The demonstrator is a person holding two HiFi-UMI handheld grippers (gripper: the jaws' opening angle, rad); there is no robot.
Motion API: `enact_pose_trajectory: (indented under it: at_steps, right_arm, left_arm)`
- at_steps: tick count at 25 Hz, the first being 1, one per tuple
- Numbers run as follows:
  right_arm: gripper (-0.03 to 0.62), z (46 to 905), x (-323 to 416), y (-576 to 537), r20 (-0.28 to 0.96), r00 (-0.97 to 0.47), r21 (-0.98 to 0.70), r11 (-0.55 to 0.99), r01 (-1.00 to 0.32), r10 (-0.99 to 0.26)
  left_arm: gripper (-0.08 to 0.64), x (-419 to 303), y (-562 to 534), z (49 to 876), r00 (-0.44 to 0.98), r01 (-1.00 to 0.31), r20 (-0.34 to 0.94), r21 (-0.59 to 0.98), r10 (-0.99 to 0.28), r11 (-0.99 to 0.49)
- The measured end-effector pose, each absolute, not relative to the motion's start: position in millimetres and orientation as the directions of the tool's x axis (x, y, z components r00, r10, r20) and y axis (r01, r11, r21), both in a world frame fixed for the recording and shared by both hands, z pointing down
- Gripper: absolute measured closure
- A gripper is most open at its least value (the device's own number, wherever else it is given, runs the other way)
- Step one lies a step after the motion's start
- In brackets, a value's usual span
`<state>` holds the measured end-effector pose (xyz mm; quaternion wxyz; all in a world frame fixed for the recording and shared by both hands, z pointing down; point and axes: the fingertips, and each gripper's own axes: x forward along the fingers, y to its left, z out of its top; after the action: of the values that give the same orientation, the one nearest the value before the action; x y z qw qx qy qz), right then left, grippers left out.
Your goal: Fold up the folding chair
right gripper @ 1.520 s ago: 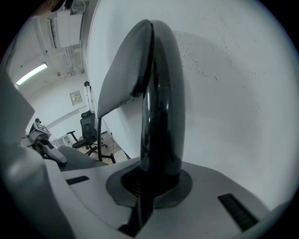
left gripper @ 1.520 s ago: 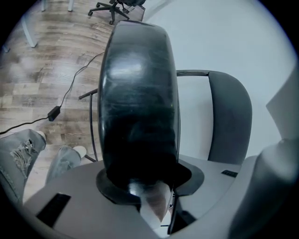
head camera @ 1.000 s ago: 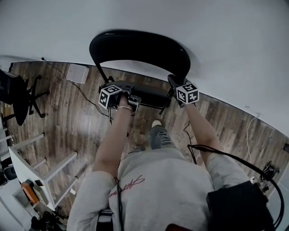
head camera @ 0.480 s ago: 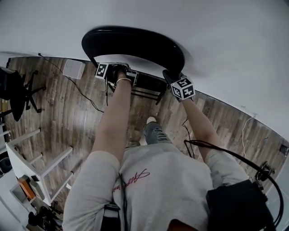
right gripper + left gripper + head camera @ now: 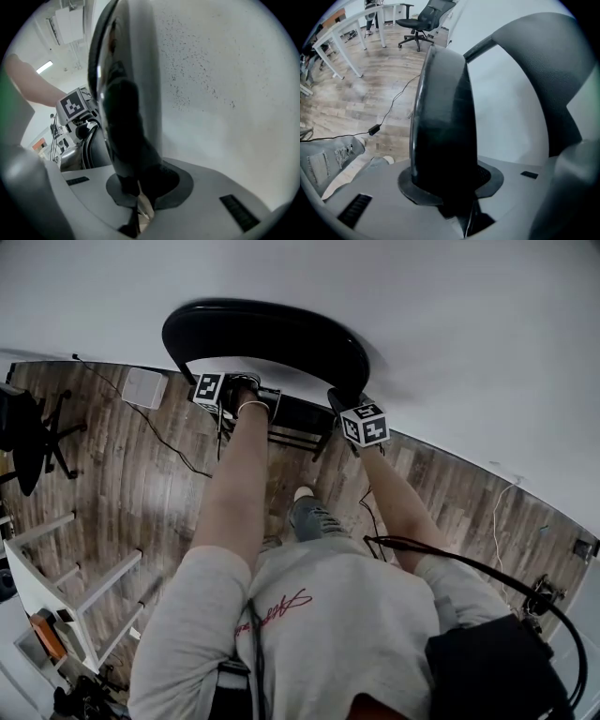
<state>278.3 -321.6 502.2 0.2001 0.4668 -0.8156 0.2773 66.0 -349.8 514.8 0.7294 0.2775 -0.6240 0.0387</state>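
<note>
Your left gripper (image 5: 262, 397) fingers pinch the chair (image 5: 272, 329) at its seat's left edge, which is black, thick and rounded, with a shiny rim. Your right gripper (image 5: 339, 401) fingers are pressed together at the curved backrest's right end; contact there is unclear. The chair stands against a white speckled wall (image 5: 450, 334) on a wood-plank floor (image 5: 141, 474). Its lower frame is mostly hidden behind your arms.

Left arm (image 5: 234, 493) straight, left gripper (image 5: 230, 390) fingers clamped, aimed steeply down; right gripper (image 5: 339, 404) fingers together
</note>
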Motion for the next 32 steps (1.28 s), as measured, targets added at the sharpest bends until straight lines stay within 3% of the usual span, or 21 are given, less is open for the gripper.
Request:
enact_pose_trajectory:
  at_steps: [6,8,9,11,16,22,26,29,32]
  right_arm:
    - [0.575,501,282,-324,0.538,-0.502,-0.318,0.388,-0.865,-0.677]
    - [0.570,493,286,-326,0.470,-0.492,-0.351,0.357,-0.866,-0.733]
    - [0.551,485,290,-330,0.415,-0.480,-0.389,0.326,-0.861,-0.773]
    - [0.401,469,297,-334,0.343,-0.463,-0.478,0.272,-0.835,-0.817]
    - [0.383,461,288,-307,0.419,-0.552,-0.447,0.365,-0.817,-0.721]
    - [0.376,451,310,-276,0.412,-0.489,-0.451,0.294,-0.843,-0.769]
    - [0.376,430,302,-253,0.377,-0.544,-0.435,0.376,-0.819,-0.750]
    - [0.374,412,279,-236,0.366,-0.618,-0.408,0.477,-0.779,-0.696]
    - [0.374,387,265,-232,0.322,-0.601,-0.367,0.488,-0.792,-0.732]
  left_arm:
    - [0.405,70,-356,511,0.209,-0.430,0.915,0.403,-0.345,0.808]
    - [0.403,70,-354,511,0.220,-0.456,0.909,0.416,-0.353,0.787]
    - [0.403,70,-353,511,0.233,-0.467,0.907,0.420,-0.350,0.778]
    - [0.402,72,-352,510,0.263,-0.486,0.903,0.428,-0.340,0.762]
    - [0.402,70,-357,511,0.250,-0.471,0.911,0.409,-0.327,0.781]
    - [0.402,76,-377,513,0.225,-0.490,0.926,0.377,-0.304,0.786]
    - [0.400,78,-386,515,0.205,-0.485,0.932,0.361,-0.298,0.796]
    - [0.390,79,-390,515,0.201,-0.535,0.925,0.380,-0.323,0.754]
    - [0.349,83,-392,512,0.252,-0.603,0.896,0.440,-0.364,0.665]
